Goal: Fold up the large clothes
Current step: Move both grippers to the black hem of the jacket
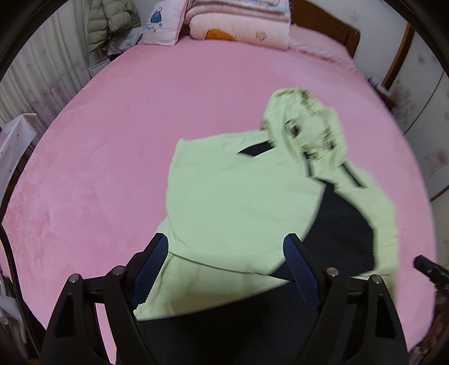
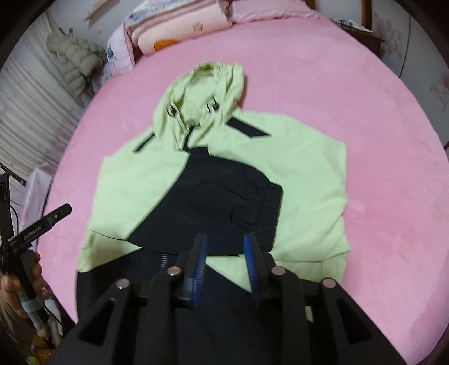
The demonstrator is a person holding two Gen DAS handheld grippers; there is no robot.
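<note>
A light green and black hooded jacket point(image 1: 238, 202) lies on the pink bed, its sleeves folded in over the body and the hood point(image 1: 306, 123) at the far end. It also shows in the right wrist view point(image 2: 224, 179), with a black sleeve cuff across its middle. My left gripper point(image 1: 227, 247) is open and empty above the jacket's near hem. My right gripper point(image 2: 224, 247) is part open and empty above the hem. The left gripper's tip point(image 2: 56, 216) shows at the right view's left edge, a hand holding it.
The pink bed sheet point(image 1: 112, 140) spreads all around the jacket. Folded pink quilts point(image 1: 241, 25) and a pillow point(image 1: 162, 22) lie at the headboard. A grey-green puffer coat point(image 1: 109, 25) hangs at the far left by a curtain. A wardrobe stands at the right.
</note>
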